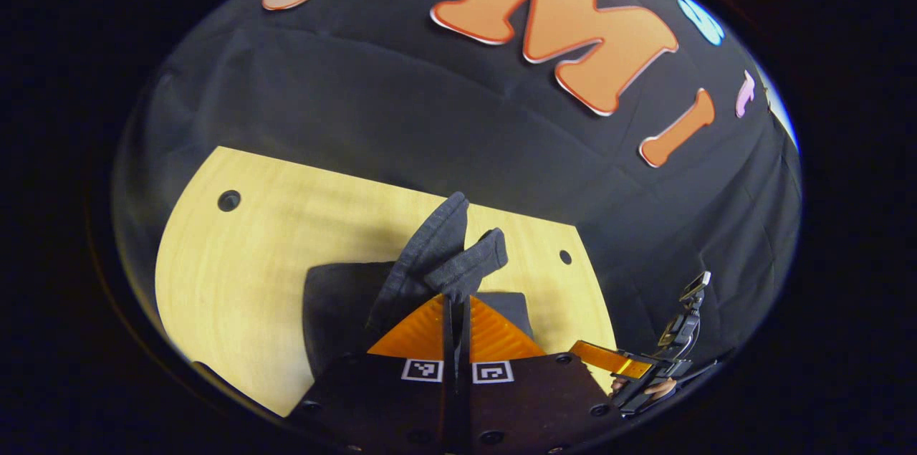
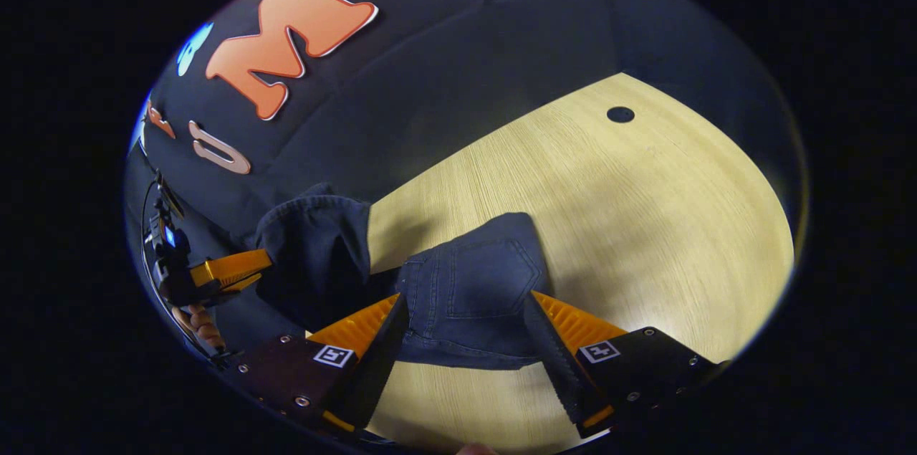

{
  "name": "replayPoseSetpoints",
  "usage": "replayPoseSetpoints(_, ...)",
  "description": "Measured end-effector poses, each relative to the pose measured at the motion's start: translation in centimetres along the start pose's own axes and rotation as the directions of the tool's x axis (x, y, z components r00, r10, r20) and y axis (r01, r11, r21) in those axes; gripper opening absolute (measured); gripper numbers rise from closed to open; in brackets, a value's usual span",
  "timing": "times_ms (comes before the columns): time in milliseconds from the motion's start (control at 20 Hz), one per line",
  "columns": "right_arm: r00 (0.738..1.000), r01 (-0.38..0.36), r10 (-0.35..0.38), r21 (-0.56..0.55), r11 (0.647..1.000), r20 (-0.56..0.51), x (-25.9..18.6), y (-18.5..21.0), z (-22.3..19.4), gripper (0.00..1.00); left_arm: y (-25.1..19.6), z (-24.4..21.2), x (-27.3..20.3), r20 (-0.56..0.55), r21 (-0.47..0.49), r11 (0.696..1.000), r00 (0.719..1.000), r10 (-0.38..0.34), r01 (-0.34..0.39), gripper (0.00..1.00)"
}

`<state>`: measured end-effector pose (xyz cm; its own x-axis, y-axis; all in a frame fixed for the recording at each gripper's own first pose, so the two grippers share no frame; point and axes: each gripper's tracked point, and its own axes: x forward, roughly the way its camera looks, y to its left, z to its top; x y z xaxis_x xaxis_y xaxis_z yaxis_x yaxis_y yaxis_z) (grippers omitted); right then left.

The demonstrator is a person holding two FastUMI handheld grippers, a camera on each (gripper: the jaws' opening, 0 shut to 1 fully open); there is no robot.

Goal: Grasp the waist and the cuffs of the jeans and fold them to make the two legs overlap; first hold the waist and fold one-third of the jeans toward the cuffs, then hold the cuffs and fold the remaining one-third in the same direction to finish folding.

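My left gripper pinches the cuffs low in the middle, my right gripper hangs wide open around the waist, so the jeans look only part folded.

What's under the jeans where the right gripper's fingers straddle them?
In the right gripper view, bare wooden table shows below the waist edge of the jeans and all around them. The open right gripper straddles the waist end. Whatever lies directly beneath the denim is covered.

Bare table — right of jeans
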<state>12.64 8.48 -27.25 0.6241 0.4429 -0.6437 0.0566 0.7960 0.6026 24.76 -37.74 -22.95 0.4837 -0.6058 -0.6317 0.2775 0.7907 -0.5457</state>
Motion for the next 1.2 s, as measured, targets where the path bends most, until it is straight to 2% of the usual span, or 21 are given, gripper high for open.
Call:
replayPoseSetpoints(300, 0.995, 0.027, -0.019, -0.071, 0.997, 0.101, -1.9, -1.1, 2.2, 0.98, -4.9, -4.1, 4.1, -0.08, 0.105, 0.994, 0.997, -0.023, 0.031, 0.01)
replayPoseSetpoints(450, 0.991, 0.036, -0.021, -0.108, 0.994, 0.135, -2.8, -1.3, 2.9, 0.98, -7.0, -6.7, 5.8, -0.113, 0.167, 0.986, 0.993, 0.017, 0.002, 0.01)
replayPoseSetpoints(650, 0.989, 0.035, -0.013, -0.148, 0.988, 0.149, -3.9, -1.8, 2.8, 0.98, -8.2, -8.3, 6.4, -0.12, 0.205, 0.978, 0.99, 0.069, -0.043, 0.02)
replayPoseSetpoints(700, 0.989, 0.038, -0.015, -0.154, 0.987, 0.149, -4.2, -1.9, 2.7, 0.98, -8.6, -8.6, 6.5, -0.123, 0.202, 0.979, 0.99, 0.067, -0.041, 0.05)
replayPoseSetpoints(750, 0.989, 0.033, -0.009, -0.162, 0.986, 0.149, -4.2, -1.7, 2.8, 0.98, -9.9, -9.1, 6.5, -0.141, 0.172, 0.985, 0.99, 0.007, 0.018, 0.05)
replayPoseSetpoints(850, 0.988, 0.036, -0.009, -0.175, 0.984, 0.157, -4.3, -1.6, 2.8, 0.98, -12.9, -10.1, 6.1, -0.154, 0.128, 0.984, 0.983, -0.102, 0.122, 0.16)
replayPoseSetpoints(1000, 0.985, 0.034, -0.001, -0.193, 0.981, 0.171, -5.1, -0.9, 2.8, 0.99, -13.0, -9.7, 5.0, -0.1, 0.235, 0.967, 0.992, -0.072, 0.094, 0.45)
replayPoseSetpoints(1050, 0.982, 0.041, -0.002, -0.205, 0.978, 0.187, -5.3, -0.7, 3.0, 0.99, -13.1, -9.6, 4.4, -0.082, 0.261, 0.962, 0.995, -0.062, 0.081, 0.38)
replayPoseSetpoints(1100, 0.978, 0.047, -0.001, -0.217, 0.975, 0.207, -5.8, -0.5, 3.1, 0.98, -13.1, -9.5, 3.7, -0.065, 0.274, 0.959, 0.996, -0.061, 0.077, 0.45)
replayPoseSetpoints(1200, 0.969, 0.056, 0.006, -0.239, 0.969, 0.249, -7.1, 0.4, 3.4, 0.99, -12.8, -8.7, 2.4, -0.017, 0.282, 0.956, 0.997, -0.074, 0.076, 0.78)
